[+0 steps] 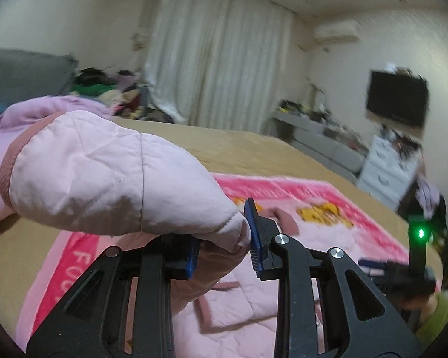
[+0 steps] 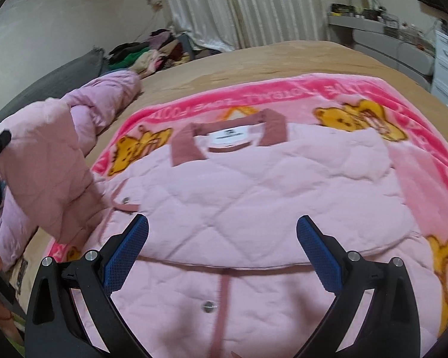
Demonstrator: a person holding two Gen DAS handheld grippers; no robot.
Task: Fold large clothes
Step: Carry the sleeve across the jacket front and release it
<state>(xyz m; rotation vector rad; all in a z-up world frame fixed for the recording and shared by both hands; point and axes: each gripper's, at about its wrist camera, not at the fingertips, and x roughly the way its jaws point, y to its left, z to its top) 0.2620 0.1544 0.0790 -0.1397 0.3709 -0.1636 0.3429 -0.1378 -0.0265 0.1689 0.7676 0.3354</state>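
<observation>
Folding sleeve (image 1: 104,173) inward: left gripper (image 1: 224,244) fingers clamp sleeve end, lifted left of jacket (image 2: 254,197). Jacket lies flat on pink blanket (image 2: 328,85) on bed (image 2: 254,56), collar (image 2: 271,128) far side. Right gripper (image 2: 221,256) fingers wide, holding nothing, above jacket hem. Next, by my reading: carry sleeve across jacket chest, lay flat, release. Left view alone shows grasp; right view alone shows jacket layout, collar label.

A pink bear-print blanket (image 2: 358,95) covers the tan bed (image 2: 254,56); heaped clothes (image 2: 146,50), perhaps laundry, lie beyond.
</observation>
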